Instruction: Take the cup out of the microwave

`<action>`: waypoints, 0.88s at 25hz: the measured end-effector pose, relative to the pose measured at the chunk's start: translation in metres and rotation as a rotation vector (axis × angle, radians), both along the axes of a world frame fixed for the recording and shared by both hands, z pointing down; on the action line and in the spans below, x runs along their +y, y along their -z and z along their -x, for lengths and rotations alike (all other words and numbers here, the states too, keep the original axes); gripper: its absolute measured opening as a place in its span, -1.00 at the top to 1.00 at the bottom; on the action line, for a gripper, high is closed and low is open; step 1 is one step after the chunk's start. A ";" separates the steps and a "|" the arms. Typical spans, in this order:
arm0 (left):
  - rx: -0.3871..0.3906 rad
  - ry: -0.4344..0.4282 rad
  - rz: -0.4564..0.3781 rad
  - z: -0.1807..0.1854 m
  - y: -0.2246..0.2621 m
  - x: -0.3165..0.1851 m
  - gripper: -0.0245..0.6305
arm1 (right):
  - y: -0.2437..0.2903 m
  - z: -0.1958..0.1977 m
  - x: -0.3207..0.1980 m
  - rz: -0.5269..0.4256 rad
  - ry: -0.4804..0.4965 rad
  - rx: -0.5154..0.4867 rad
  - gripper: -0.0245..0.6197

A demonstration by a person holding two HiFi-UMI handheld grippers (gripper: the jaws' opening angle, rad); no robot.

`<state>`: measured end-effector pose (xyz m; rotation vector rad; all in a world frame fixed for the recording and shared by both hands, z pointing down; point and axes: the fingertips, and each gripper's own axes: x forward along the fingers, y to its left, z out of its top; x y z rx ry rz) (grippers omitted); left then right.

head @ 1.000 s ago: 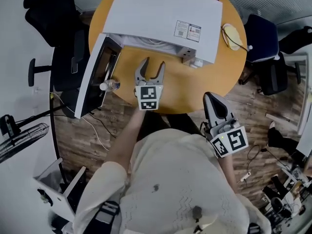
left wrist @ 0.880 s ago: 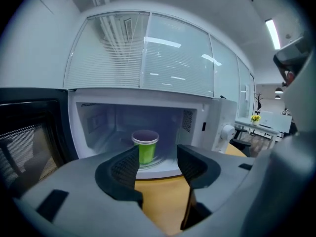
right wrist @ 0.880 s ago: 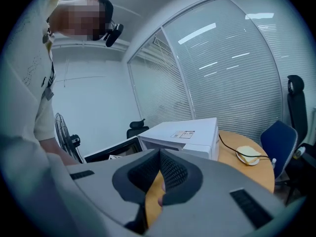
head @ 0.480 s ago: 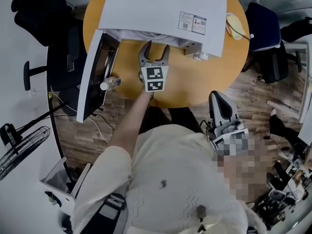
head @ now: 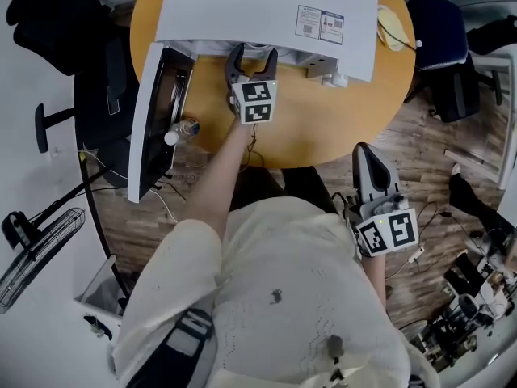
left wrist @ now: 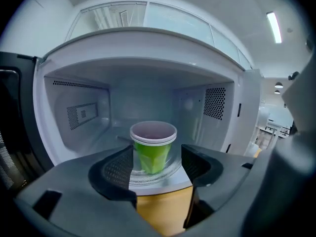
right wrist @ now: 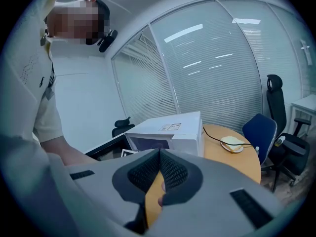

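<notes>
A green cup (left wrist: pixel 153 147) with a white rim stands upright on the glass turntable inside the white microwave (head: pixel 266 14), whose door (head: pixel 153 120) hangs wide open to the left. My left gripper (head: pixel 252 55) is at the mouth of the oven and points in at the cup. Its jaws have just been opening and now stand open. In the left gripper view the left gripper (left wrist: pixel 157 157) frames the cup, which sits beyond the pads and untouched. The right gripper (head: pixel 365 153) is shut and empty, off the table's near edge at my right side.
The microwave sits on a round orange table (head: pixel 323 128). A small clear bottle (head: pixel 179 132) lies by the open door. A plate with something yellow (head: pixel 390 32) and a cable are at the far right. A blue chair (head: pixel 440 31) and black chairs ring the table.
The left gripper has moved forward from over the table to the microwave's opening, and its jaws have spread wider. The right gripper has stayed by my side.
</notes>
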<state>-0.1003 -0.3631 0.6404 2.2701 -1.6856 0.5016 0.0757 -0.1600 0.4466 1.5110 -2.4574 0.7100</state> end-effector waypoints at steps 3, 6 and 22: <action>-0.003 -0.011 -0.008 -0.004 -0.004 -0.006 -0.03 | -0.002 0.000 0.003 0.008 -0.011 0.008 0.90; -0.010 -0.003 -0.011 -0.003 -0.007 -0.012 -0.04 | -0.003 0.003 0.003 0.012 -0.020 0.010 0.90; -0.018 0.042 -0.041 -0.002 -0.008 -0.030 -0.03 | -0.010 -0.008 0.002 0.026 -0.074 0.014 0.90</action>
